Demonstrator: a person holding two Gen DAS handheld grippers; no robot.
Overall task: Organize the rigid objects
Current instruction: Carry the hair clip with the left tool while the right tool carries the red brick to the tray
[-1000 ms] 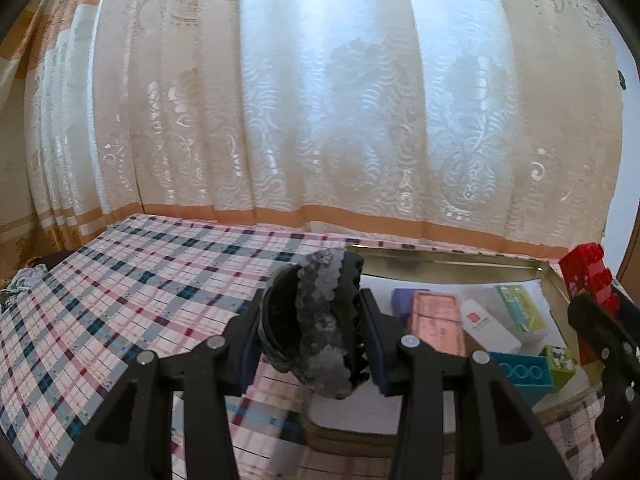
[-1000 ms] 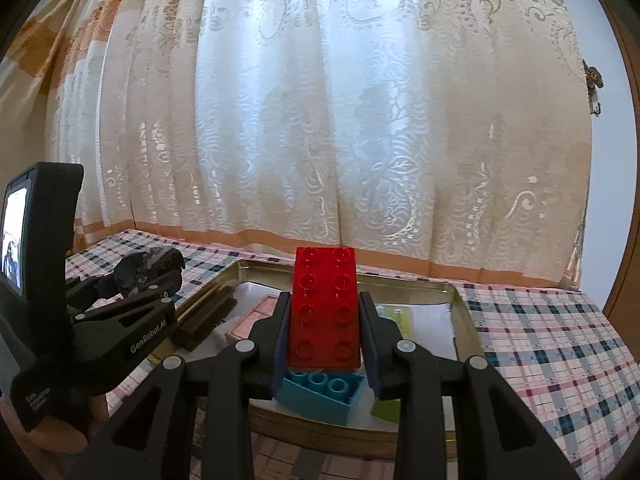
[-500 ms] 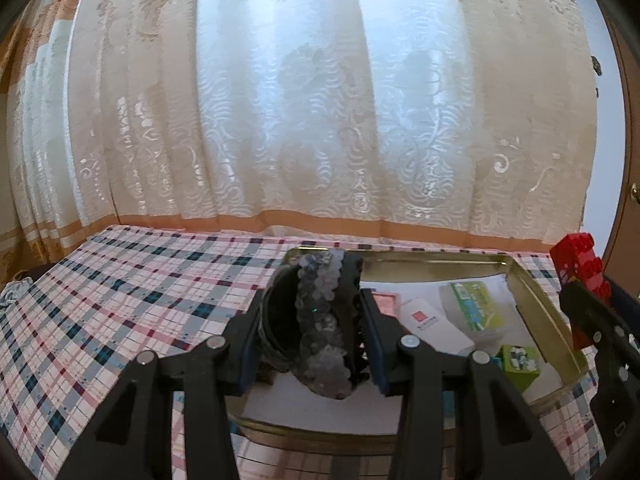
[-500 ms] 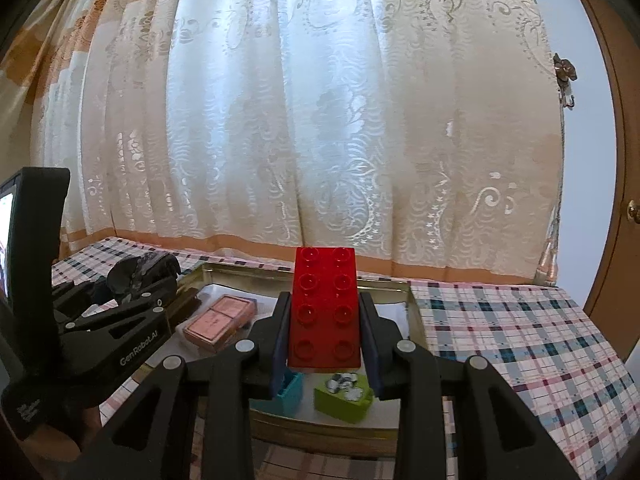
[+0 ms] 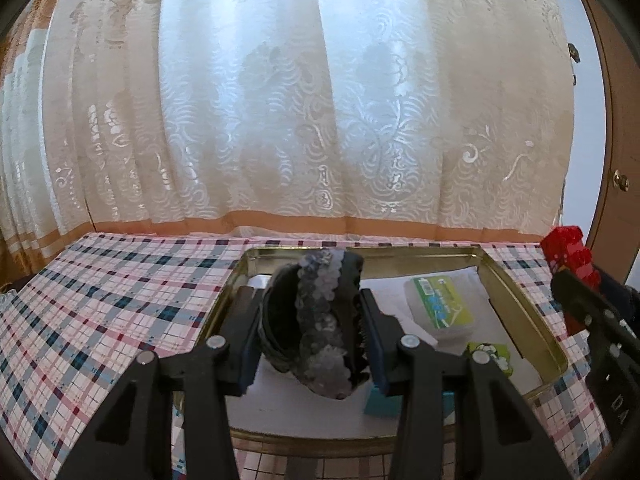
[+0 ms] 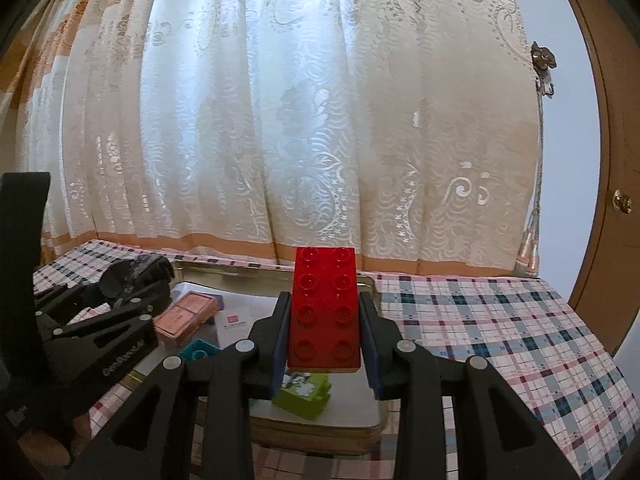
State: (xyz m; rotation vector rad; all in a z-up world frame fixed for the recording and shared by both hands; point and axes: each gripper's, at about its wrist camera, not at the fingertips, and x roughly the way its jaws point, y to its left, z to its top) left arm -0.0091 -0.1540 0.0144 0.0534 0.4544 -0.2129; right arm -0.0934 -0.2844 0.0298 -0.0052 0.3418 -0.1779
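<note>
Several pieces already lie in the gold tray: a green-labelled box, a pink box, teal and green blocks. Two remain in my grip. My left claw clamps the dark sequined hair clip above the tray's left half. My right claw pinches the red brick, studs up, level over the tray's near right corner.

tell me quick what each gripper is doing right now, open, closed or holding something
Left gripper: closed on a dark sequined hair accessory.
Right gripper: closed on a red building brick.
</note>
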